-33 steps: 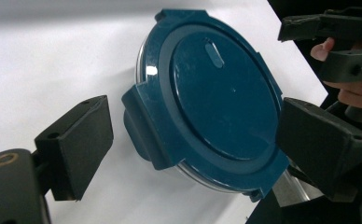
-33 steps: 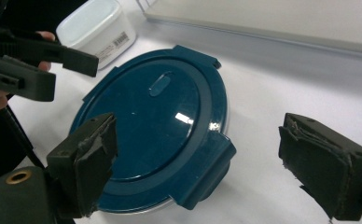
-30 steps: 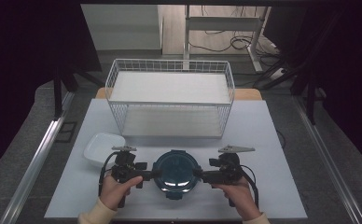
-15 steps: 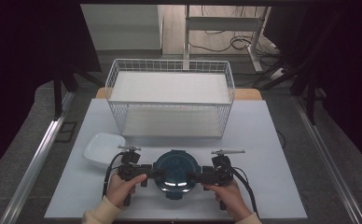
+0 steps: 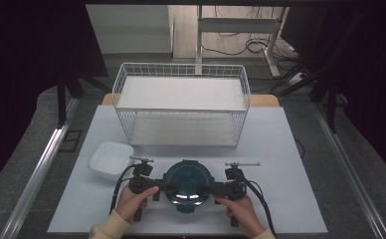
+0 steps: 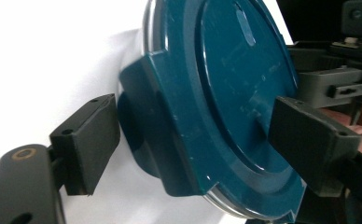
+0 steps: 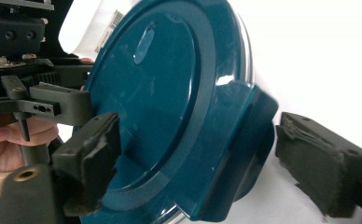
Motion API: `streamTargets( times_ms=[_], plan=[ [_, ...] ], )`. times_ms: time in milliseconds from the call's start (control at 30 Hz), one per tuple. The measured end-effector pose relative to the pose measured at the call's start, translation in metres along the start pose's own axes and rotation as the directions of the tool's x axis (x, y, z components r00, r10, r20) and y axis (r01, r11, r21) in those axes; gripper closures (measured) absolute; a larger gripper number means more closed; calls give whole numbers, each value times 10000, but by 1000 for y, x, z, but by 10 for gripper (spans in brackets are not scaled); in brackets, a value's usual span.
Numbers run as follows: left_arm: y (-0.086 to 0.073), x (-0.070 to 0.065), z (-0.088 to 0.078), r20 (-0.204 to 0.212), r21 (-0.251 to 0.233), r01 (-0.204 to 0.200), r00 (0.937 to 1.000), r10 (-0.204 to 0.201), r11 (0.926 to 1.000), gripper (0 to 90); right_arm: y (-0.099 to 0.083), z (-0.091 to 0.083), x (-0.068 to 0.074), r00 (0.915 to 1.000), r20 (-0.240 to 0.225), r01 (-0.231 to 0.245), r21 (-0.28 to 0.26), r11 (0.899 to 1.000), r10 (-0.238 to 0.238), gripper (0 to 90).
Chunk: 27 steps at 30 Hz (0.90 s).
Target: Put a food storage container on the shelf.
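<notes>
A round dark teal container (image 5: 187,184) with a lid sits at the front middle of the white table (image 5: 290,164). My left gripper (image 5: 158,188) comes in level at its left side. In the left gripper view, the left gripper (image 6: 198,135) straddles the container's (image 6: 226,84) side latch tab, one pad beside the tab and the other over the lid. My right gripper (image 5: 216,189) mirrors this on the right. The right gripper (image 7: 216,163) has the opposite tab of the container (image 7: 170,102) between its jaws, with a gap at the outer pad. Both pairs of jaws have just been closing and stand open.
A white wire basket (image 5: 181,110) stands behind the container across the table's middle. A small white square dish (image 5: 111,158) lies to the left, close to the left gripper. Cables trail back from both grippers. The table's front edge runs just below the person's hands.
Both grippers have sunk a little and drawn in against the container's two sides. The container, basket and dish have not moved.
</notes>
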<state>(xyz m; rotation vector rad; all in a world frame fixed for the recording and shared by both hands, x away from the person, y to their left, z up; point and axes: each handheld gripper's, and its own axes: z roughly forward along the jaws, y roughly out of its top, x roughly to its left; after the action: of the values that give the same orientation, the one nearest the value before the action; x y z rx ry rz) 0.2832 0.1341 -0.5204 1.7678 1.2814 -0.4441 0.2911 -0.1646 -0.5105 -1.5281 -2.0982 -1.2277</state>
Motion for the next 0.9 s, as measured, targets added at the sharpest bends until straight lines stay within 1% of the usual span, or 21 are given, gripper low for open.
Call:
streamTargets(
  times_ms=[33, 67, 100, 133, 167, 200, 267, 367, 567, 733, 800, 867, 900],
  plan=[
    [0, 0, 0, -32, -9, 9, 10000, -9, 10000, 195, 0, 1, -1, 9997, -212, -138, 87, 9999, 140, 196],
    [0, 0, 0, -32, -9, 9, 10000, -9, 10000, 197, 0, 1, -1, 9997, -212, -138, 87, 9999, 140, 196],
    [-1, 0, 0, -6, -18, 97, 10000, -97, 10000, 201, -1, 2, 0, 9991, -312, -288, 132, 9995, 292, 197],
    [-1, 1, -1, 29, -49, 217, 9998, -217, 9998, 208, -1, 2, 0, 9990, -319, -309, 110, 9995, 312, 213],
    [-1, 1, -1, 29, -49, 217, 9998, -217, 9998, 222, -1, 0, 0, 9991, -303, -306, 43, 9995, 307, 238],
    [-2, 3, -3, 174, -152, 545, 9984, -542, 9984, 238, -1, -2, -1, 9990, -305, -318, -15, 9995, 317, 261],
    [-3, 4, -4, 231, -169, 654, 9976, -650, 9977, 257, -1, -3, -3, 9976, -425, -556, -81, 9984, 552, 284],
    [-4, 2, -5, 137, -273, 781, 9969, -777, 9966, 259, -1, -4, -5, 9957, -530, -768, -137, 9970, 760, 304],
    [-8, -3, -8, 16, -607, 962, 9954, -962, 9935, 296, -2, -9, -2, 9946, -520, -916, -285, 9954, 900, 350],
    [-11, -6, -12, -50, -731, 995, 9950, -1001, 9924, 318, -4, -13, 2, 9944, -467, -965, -454, 9943, 944, 383],
    [-12, -8, -13, -49, -815, 1088, 9940, -1096, 9907, 327, -5, -15, 4, 9951, -433, -910, -526, 9945, 888, 390],
    [-13, -8, -15, -66, -774, 1022, 9947, -1030, 9918, 337, -5, -16, 5, 9950, -424, -927, -526, 9943, 905, 394],
    [-13, -9, -15, -79, -838, 1052, 9943, -1062, 9909, 342, -5, -16, 5, 9947, -437, -953, -527, 9941, 930, 396]
  ],
)
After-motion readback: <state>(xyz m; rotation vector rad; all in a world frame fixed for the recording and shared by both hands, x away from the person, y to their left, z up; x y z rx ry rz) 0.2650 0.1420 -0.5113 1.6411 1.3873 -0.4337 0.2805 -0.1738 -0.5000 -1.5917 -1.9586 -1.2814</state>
